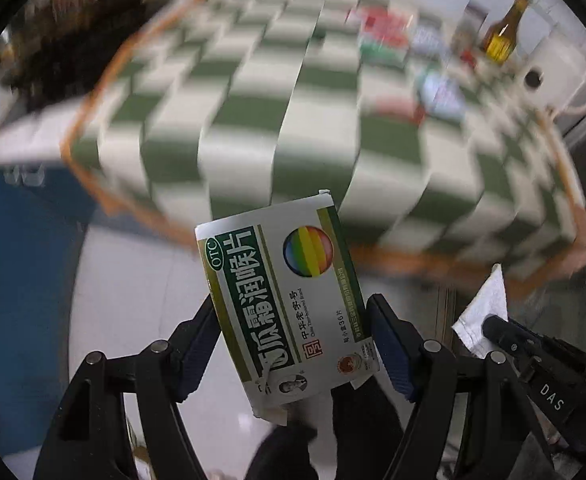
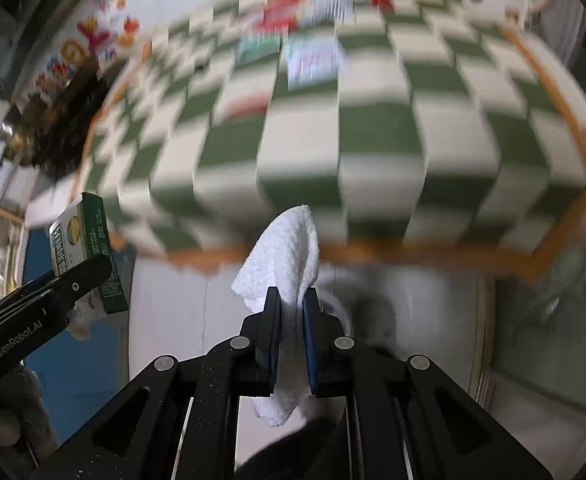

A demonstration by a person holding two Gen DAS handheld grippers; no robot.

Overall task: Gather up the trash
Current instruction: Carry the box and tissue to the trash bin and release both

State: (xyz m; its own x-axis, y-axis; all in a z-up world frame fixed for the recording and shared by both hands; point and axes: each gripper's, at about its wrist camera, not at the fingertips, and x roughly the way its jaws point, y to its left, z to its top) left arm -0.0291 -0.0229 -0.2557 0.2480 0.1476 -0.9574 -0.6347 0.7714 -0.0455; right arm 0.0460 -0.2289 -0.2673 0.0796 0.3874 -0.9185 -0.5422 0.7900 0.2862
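Note:
My left gripper point(image 1: 293, 320) is shut on a green and white medicine box point(image 1: 289, 292) with a rainbow ball logo, held off the table edge above the white floor. The box also shows in the right wrist view point(image 2: 89, 252), with the left gripper point(image 2: 73, 280) at the far left. My right gripper point(image 2: 293, 300) is shut on a crumpled white paper towel point(image 2: 285, 252), also held in front of the table edge. The towel point(image 1: 485, 312) and the right gripper show at the lower right of the left wrist view.
A table with a green and white checkered cloth point(image 1: 277, 112) and orange trim lies ahead, blurred. Several packets point(image 1: 385, 36), a brown bottle point(image 1: 505, 28) and a white appliance point(image 1: 553, 76) stand at its far side. A blue surface point(image 1: 21, 280) is on the left.

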